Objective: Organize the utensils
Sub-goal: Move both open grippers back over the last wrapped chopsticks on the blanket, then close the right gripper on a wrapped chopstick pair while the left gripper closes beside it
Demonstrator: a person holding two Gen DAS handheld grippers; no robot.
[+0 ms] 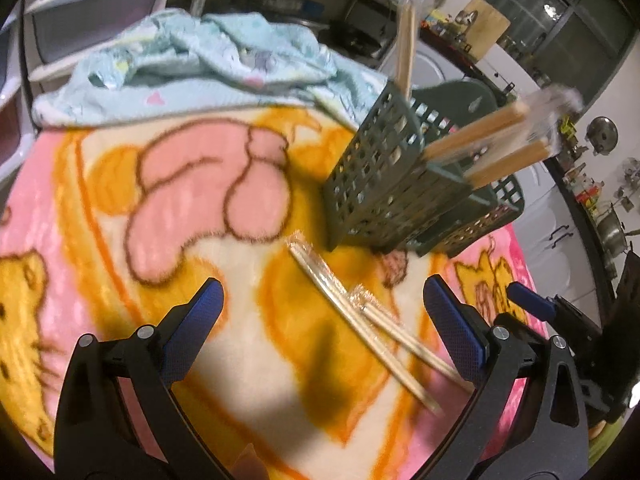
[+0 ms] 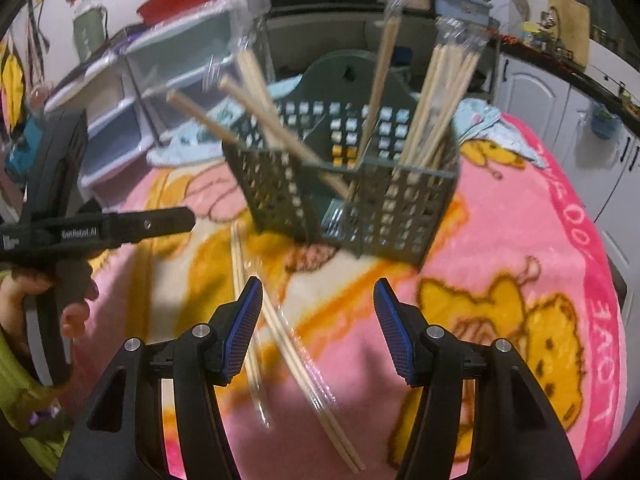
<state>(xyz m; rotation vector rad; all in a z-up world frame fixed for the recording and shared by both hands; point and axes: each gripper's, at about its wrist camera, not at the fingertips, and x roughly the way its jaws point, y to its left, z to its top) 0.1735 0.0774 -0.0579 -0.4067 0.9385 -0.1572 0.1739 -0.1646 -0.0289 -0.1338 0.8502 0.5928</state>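
A dark green perforated utensil caddy (image 1: 384, 184) (image 2: 352, 196) stands on a pink and orange cartoon blanket (image 1: 180, 208) (image 2: 520, 240). Several wrapped wooden chopsticks (image 2: 440, 92) stand in its compartments. Two plastic-wrapped chopstick pairs (image 1: 360, 320) (image 2: 304, 368) lie on the blanket in front of the caddy. My left gripper (image 1: 320, 320) is open and empty above them. My right gripper (image 2: 318, 320) is open and empty, with the lying chopsticks between and below its fingers. The left gripper also shows in the right wrist view (image 2: 160, 222).
A crumpled light blue cloth (image 1: 208, 64) lies on the blanket behind the caddy. Plastic drawer shelves (image 2: 132, 92) stand beyond the blanket's edge. A dark counter with kitchen items (image 1: 580, 184) and white cabinets (image 2: 560, 120) run along the right.
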